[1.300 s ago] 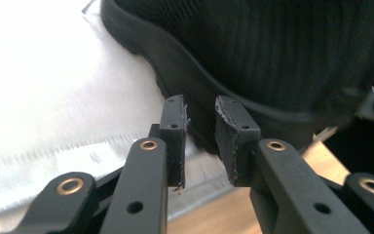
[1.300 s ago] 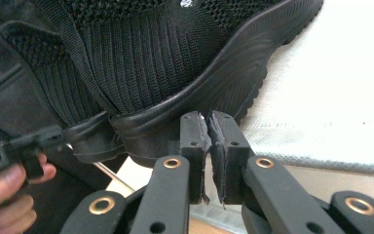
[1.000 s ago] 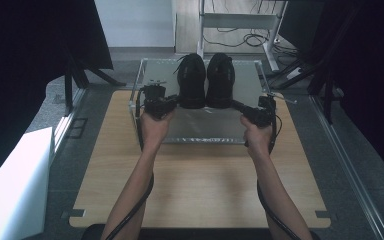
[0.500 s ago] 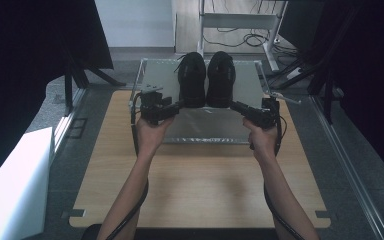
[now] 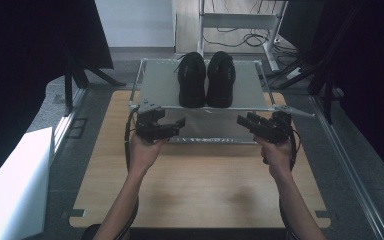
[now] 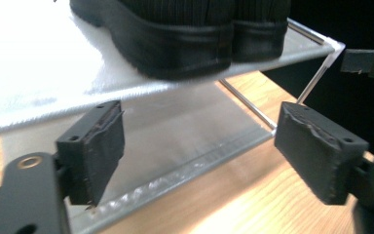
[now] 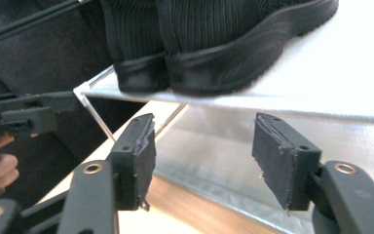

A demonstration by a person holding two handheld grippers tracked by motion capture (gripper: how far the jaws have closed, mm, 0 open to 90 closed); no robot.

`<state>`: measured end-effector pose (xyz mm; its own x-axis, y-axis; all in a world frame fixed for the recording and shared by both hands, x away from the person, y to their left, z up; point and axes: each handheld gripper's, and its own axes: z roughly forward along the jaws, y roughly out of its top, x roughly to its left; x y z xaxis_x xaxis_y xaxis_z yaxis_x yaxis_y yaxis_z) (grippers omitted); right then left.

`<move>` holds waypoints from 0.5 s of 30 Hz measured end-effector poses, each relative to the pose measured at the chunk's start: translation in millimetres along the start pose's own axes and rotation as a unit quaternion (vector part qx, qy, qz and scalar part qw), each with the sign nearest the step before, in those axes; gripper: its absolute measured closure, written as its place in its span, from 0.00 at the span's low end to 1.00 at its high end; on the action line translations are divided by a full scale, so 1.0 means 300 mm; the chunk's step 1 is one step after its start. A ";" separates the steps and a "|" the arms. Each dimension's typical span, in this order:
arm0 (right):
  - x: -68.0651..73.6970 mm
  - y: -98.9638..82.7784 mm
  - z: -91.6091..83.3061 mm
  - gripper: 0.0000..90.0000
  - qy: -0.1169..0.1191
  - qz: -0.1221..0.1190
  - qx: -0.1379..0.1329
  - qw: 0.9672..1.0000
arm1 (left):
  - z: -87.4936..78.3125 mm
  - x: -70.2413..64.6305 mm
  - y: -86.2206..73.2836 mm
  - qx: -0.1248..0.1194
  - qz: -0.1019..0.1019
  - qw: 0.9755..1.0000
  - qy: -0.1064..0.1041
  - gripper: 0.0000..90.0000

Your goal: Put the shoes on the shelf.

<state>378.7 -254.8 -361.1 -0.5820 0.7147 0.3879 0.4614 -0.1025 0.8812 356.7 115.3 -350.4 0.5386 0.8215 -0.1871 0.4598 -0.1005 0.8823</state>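
Note:
A pair of black shoes (image 5: 206,80) stands heel-first on the top shelf (image 5: 155,85) of a two-level metal rack at the far end of the wooden table (image 5: 205,185). My left gripper (image 5: 180,123) hovers before the rack's front left and points inward. Its jaws have just been opening and stand open with nothing between them. In the left gripper view the left gripper (image 6: 207,146) frames the lower shelf (image 6: 185,131) under the shoes (image 6: 175,34). My right gripper (image 5: 242,121) mirrors it at the front right, jaws just opening. The right gripper (image 7: 209,153) is open and holds nothing.
A white box (image 5: 10,185) sits on the floor at the left of the table. Dark curtains flank both sides. A metal stand (image 5: 240,20) with cables stands behind the rack. In the right gripper view the left gripper (image 7: 24,117) shows at the left.
Both grippers have drawn back from the rack's front corners toward the person. Their jaws have gone from shut to open. The rack and shoes have not moved.

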 end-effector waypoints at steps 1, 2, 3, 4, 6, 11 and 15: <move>0.000 -0.010 -0.010 0.43 0.001 -0.003 0.002 1.000 | -0.010 -0.003 -0.014 0.004 0.003 1.000 0.002 0.17; -0.001 -0.023 -0.020 0.42 -0.002 -0.007 0.006 1.000 | -0.015 -0.005 -0.023 0.005 0.006 1.000 0.005 0.16; -0.002 -0.031 -0.026 0.40 -0.002 -0.013 0.011 1.000 | -0.023 -0.007 -0.034 0.004 0.009 1.000 0.008 0.16; -0.003 -0.041 -0.034 0.39 -0.004 -0.019 0.016 1.000 | -0.031 -0.008 -0.045 0.004 0.010 1.000 0.008 0.16; -0.002 -0.064 -0.051 0.37 -0.009 -0.035 0.023 0.999 | -0.046 -0.009 -0.067 0.004 0.011 1.000 0.010 0.15; 0.001 -0.113 -0.099 0.31 -0.025 -0.068 0.044 0.996 | -0.078 -0.014 -0.122 0.008 0.025 0.999 0.024 0.12; -0.001 -0.151 -0.130 0.23 -0.039 -0.087 0.054 0.994 | -0.099 -0.027 -0.181 0.019 0.054 0.998 0.038 0.07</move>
<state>331.9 -277.2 -390.7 -0.6074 0.7673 0.2058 0.4301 0.0999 0.8972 306.4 130.9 -384.0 0.5317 0.8450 -0.0575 0.4295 -0.2105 0.8782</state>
